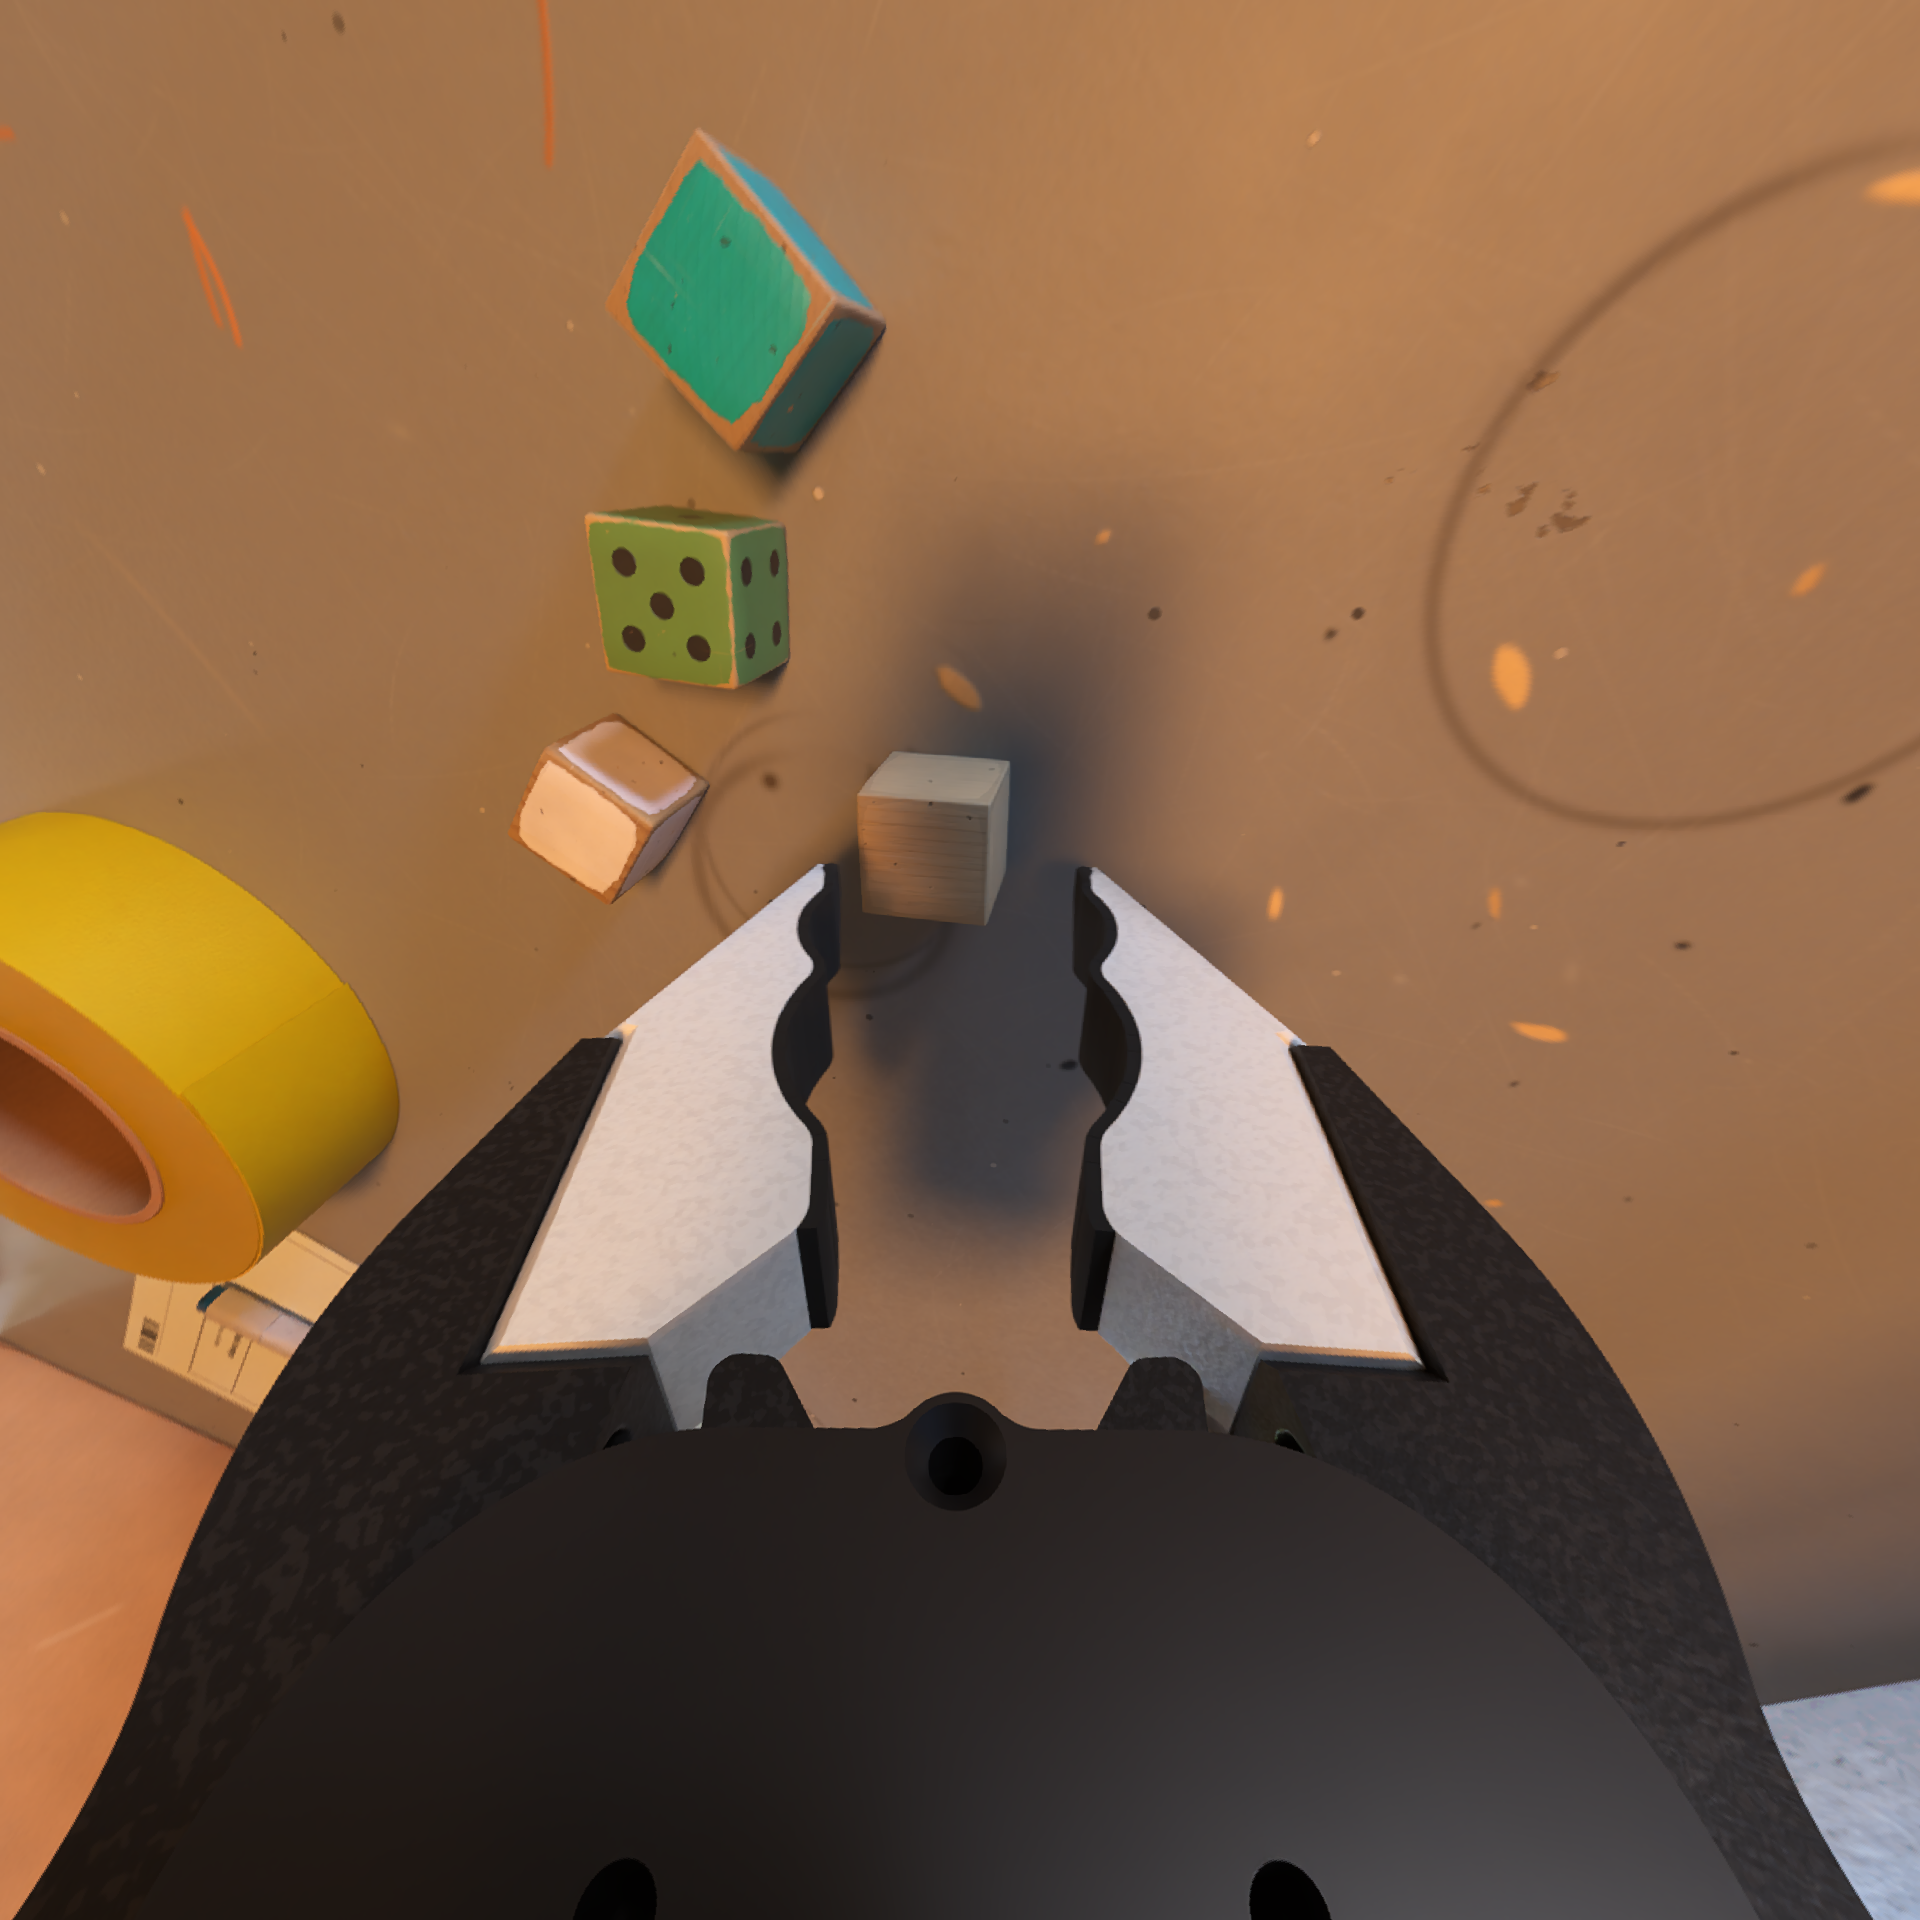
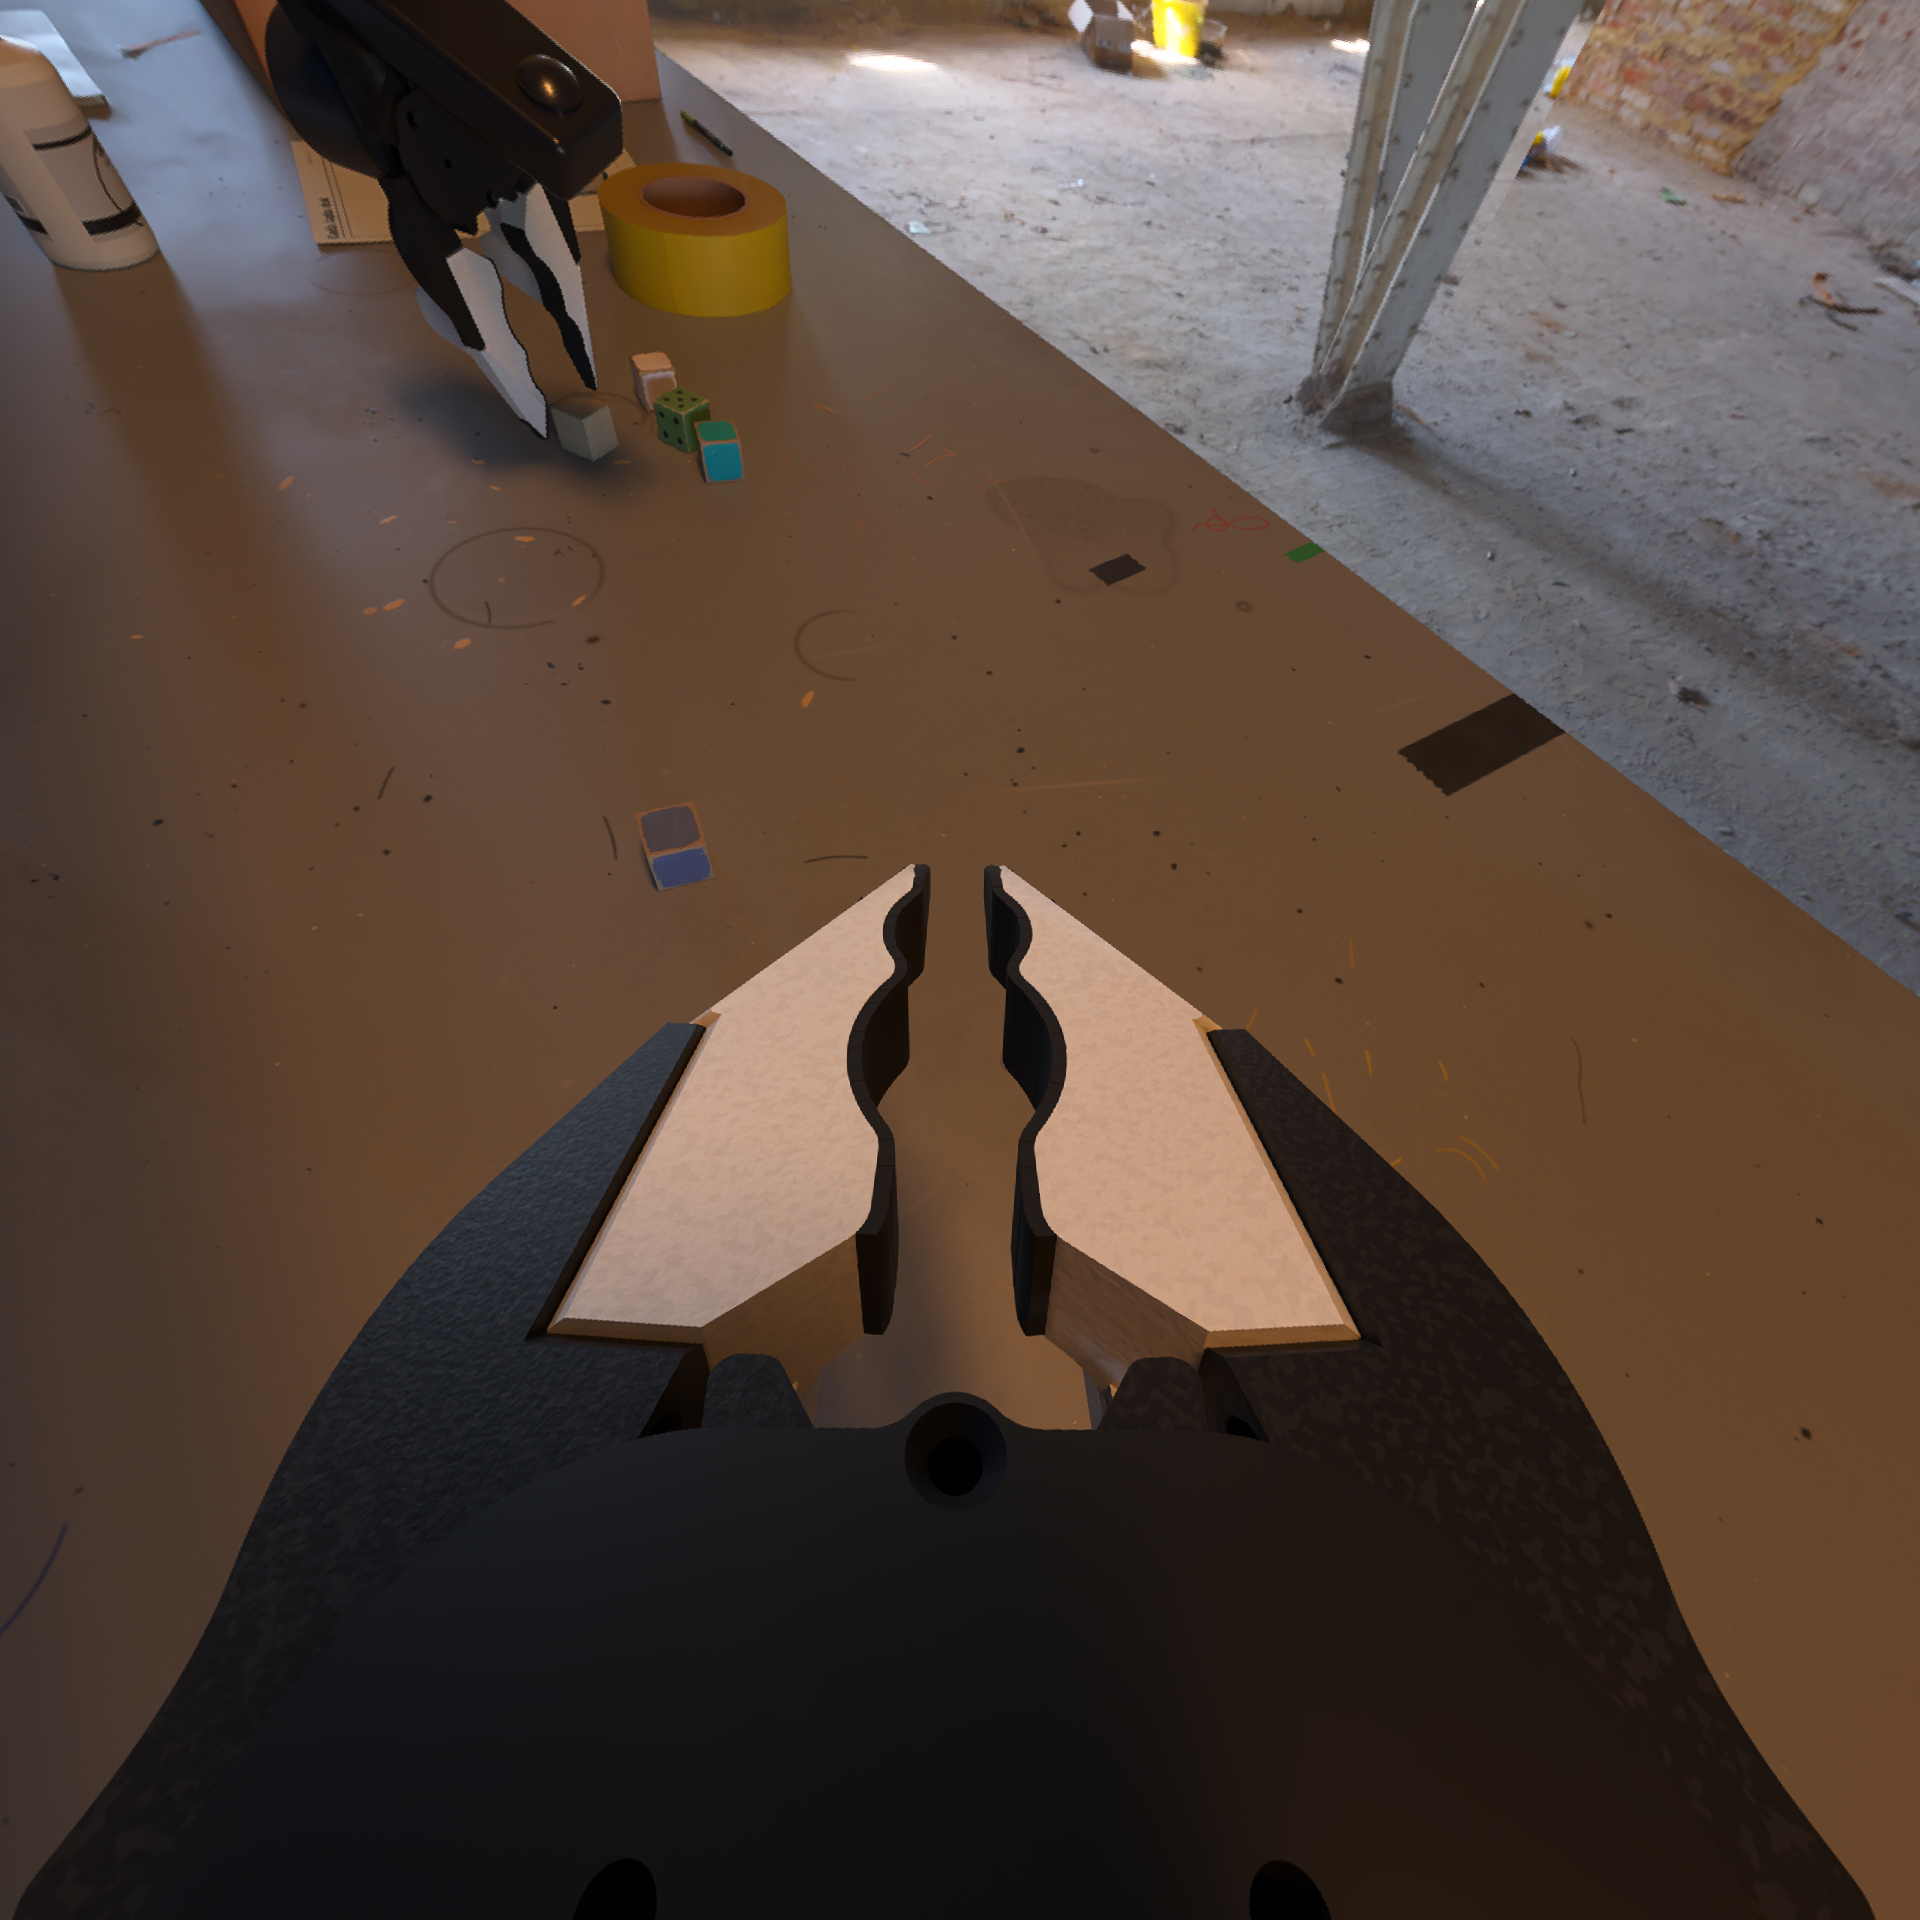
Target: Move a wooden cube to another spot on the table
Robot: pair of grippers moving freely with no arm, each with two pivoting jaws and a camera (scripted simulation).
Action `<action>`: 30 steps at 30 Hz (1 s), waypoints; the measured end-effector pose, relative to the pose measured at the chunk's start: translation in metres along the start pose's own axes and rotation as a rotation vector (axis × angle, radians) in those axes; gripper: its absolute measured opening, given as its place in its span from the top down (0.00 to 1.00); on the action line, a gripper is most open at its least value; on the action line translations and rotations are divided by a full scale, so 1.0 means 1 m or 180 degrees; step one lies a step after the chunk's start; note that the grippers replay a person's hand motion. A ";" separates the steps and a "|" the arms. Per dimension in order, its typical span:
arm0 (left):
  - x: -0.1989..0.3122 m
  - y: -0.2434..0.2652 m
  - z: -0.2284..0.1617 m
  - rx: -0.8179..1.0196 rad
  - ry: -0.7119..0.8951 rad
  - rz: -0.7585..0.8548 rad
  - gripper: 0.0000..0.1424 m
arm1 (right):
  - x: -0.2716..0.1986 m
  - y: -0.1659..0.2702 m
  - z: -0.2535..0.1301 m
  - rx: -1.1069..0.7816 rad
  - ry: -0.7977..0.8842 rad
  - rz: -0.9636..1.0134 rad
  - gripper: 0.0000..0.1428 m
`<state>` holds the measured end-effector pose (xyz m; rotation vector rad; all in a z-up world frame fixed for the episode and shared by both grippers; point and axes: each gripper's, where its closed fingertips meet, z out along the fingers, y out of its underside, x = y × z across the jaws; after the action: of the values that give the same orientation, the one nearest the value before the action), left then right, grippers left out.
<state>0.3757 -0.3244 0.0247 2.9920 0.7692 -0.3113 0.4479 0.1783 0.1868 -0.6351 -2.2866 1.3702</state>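
A white paper sheet [image 2: 348,213] bearing small dark print lies toward the far end of the brown table [image 2: 312,935], partly under the left gripper [image 1: 954,878], and a white bottle [image 2: 62,177] with black markings stands at the far left corner; no brand can be made out on either. The plain wooden cube [image 1: 932,837] rests on the table just beyond the left gripper's fingertips, nearer its left finger [image 1: 686,1122] than its right, not touching either as far as shows. That gripper tilts steeply down, its jaws wide and empty. Left of the cube sit a white cube [image 1: 606,807], a green die [image 1: 686,597] and a teal cube [image 1: 743,291] in a line, with a yellow tape roll [image 1: 156,1039] beside them near the table's long right edge. The right gripper [image 2: 956,878] hovers low and well apart, pointing along the table, jaws narrow with nothing between them; a blue cube [image 2: 673,847] lies just left of its tips.
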 end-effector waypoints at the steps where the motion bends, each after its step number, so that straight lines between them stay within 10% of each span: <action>1: -0.002 0.002 0.002 -0.0037 -0.0028 -0.0007 0.72 | 0.000 0.000 0.000 -0.0003 -0.0003 -0.0002 0.93; 6: -0.009 -0.001 -0.012 0.0046 -0.0207 0.0004 0.82 | 0.002 0.002 -0.002 0.0016 -0.0001 0.0023 0.93; 11: -0.035 -0.026 -0.108 0.0628 -0.0998 -0.0213 0.82 | 0.004 -0.001 -0.007 0.0109 0.0030 0.0047 0.93; 17: 0.069 -0.121 -0.196 0.1622 -0.0704 0.0543 0.82 | 0.002 -0.005 -0.008 0.0121 0.0030 0.0007 0.93; 30: 0.206 -0.200 -0.045 0.0627 0.0002 0.1672 0.82 | -0.009 -0.008 -0.006 0.0098 -0.0074 -0.0064 0.93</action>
<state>0.4643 -0.0473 0.0301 3.2196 -0.0695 -0.3747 0.4572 0.1739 0.1961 -0.5878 -2.2792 1.4079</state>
